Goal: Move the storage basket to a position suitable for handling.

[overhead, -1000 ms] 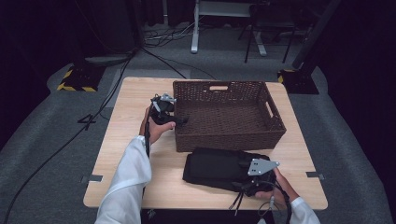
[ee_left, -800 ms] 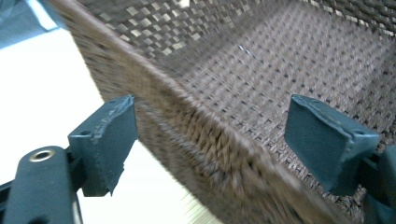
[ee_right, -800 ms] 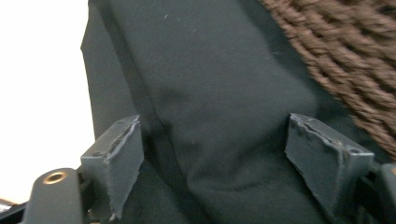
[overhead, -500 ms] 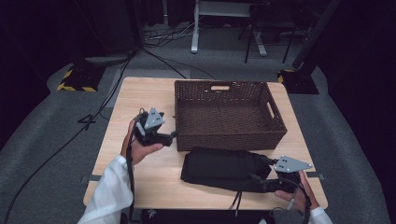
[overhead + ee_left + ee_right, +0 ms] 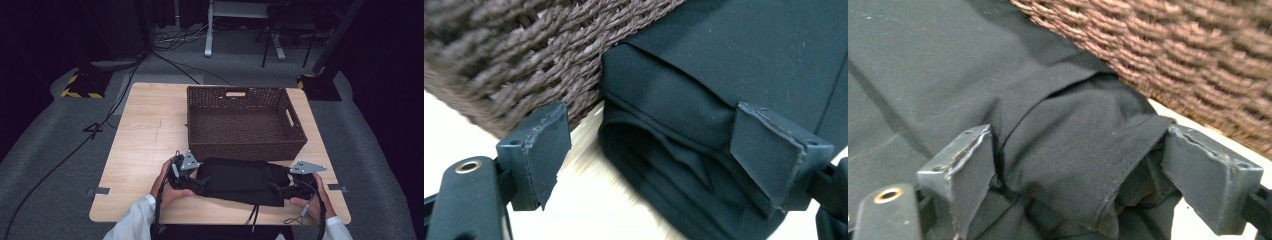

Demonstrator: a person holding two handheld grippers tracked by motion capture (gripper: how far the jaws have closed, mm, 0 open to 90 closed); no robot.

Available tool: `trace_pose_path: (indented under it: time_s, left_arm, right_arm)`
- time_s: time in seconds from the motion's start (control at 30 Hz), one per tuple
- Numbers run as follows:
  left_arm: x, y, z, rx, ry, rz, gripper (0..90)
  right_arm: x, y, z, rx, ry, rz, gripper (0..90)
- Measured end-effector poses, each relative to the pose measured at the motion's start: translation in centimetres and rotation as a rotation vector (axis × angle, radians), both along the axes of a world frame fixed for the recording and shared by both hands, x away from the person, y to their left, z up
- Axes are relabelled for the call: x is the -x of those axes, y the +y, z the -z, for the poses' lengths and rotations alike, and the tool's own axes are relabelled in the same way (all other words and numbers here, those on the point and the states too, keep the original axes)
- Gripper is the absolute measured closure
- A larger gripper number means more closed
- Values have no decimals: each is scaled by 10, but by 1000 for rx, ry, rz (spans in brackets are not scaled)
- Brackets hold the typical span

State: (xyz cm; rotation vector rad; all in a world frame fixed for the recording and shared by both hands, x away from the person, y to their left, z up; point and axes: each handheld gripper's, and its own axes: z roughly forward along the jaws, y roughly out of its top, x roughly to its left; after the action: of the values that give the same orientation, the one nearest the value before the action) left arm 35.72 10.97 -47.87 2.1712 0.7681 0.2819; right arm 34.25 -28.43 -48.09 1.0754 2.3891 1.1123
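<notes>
Jaws spread round folded black cloth (image 5: 240, 180); basket (image 5: 295, 142) empty

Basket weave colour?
Dark brown wicker basket, strands clearest in the right gripper view.

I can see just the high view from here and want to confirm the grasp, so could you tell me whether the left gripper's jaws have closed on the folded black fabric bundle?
Observer: No. The left gripper is open, its jaws straddling the corner of the folded black fabric bundle.
Operator: Thank you. And the right gripper?
Observer: The right gripper is also open, with a fabric fold lying between its jaws.
Operator: How close is the bundle to the brown woven wicker basket?
Observer: At the left gripper's end, its corner lies right against the brown woven wicker basket wall.
</notes>
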Motion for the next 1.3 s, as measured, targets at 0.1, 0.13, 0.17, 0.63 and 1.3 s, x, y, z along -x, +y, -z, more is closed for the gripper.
trace_pose_path:
  time_s: [0.1,0.13,0.17,0.63,1.3]
  left_arm:
    - [-1,-3,5,-4,35,44,185]
    - [1,-4,6,-3,35,68,208]
    - [2,-5,6,-7,37,88,218]
    - [14,-7,-15,-6,-20,96,162]
    - [1,-27,23,-113,86,144,0]
  right_arm:
    - [-6,-4,5,-34,54,16,63]
    - [-8,-5,7,-49,74,16,59]
    - [-9,-5,9,-58,83,16,57]
    - [6,6,-9,-28,26,-60,155]
    - [6,28,17,59,99,-153,5]
